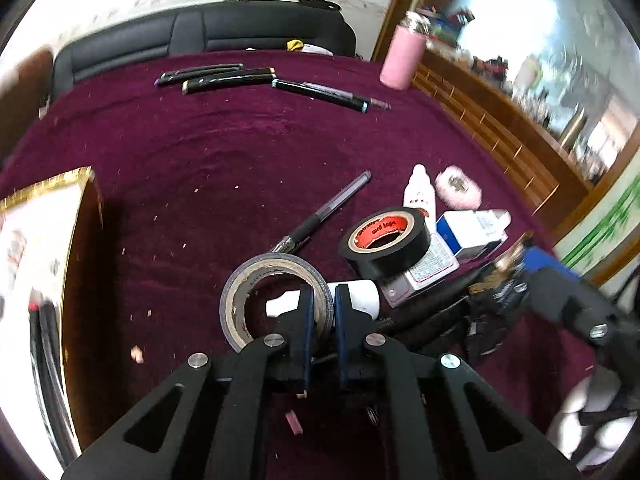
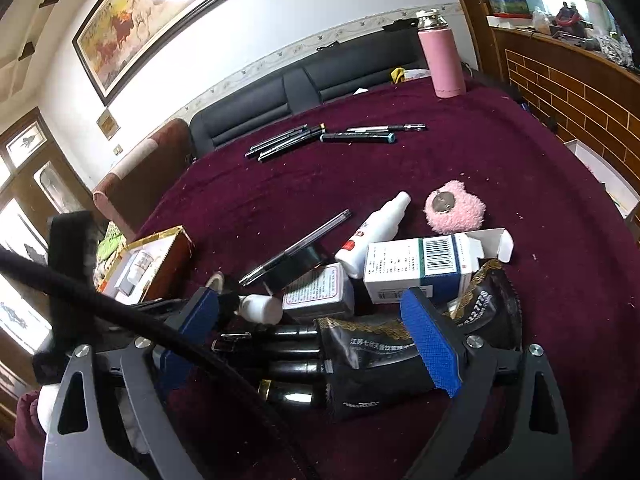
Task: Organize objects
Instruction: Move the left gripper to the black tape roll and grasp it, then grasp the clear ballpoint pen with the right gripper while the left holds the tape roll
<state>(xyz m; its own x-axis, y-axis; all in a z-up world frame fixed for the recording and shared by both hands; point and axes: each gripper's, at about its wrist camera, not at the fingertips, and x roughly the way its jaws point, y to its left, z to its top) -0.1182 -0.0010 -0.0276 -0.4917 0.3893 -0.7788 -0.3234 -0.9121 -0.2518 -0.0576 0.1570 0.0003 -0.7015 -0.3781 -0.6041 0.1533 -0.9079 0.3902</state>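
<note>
In the left wrist view my left gripper (image 1: 323, 308) is shut on the near wall of a grey tape roll (image 1: 256, 270), which lies flat on the maroon cloth (image 1: 224, 152). A white tube (image 1: 362, 298) lies just behind the roll. A black tape roll (image 1: 394, 258) with a red core leans on a small card box (image 1: 430, 270). My right gripper (image 2: 316, 328) stands open, its blue pads (image 2: 434, 346) on either side of a black packet (image 2: 368, 360) holding dark pens (image 2: 298, 354). I cannot tell whether the pads touch the packet.
A pen (image 1: 326, 212), a white bottle (image 1: 418, 194), a pink fluffy pad (image 1: 460, 188) and a white-blue carton (image 1: 470, 232) crowd the right. Markers (image 1: 224, 78) and a pink flask (image 1: 402, 60) stand far back. A gold-rimmed box (image 1: 80, 248) is at the left.
</note>
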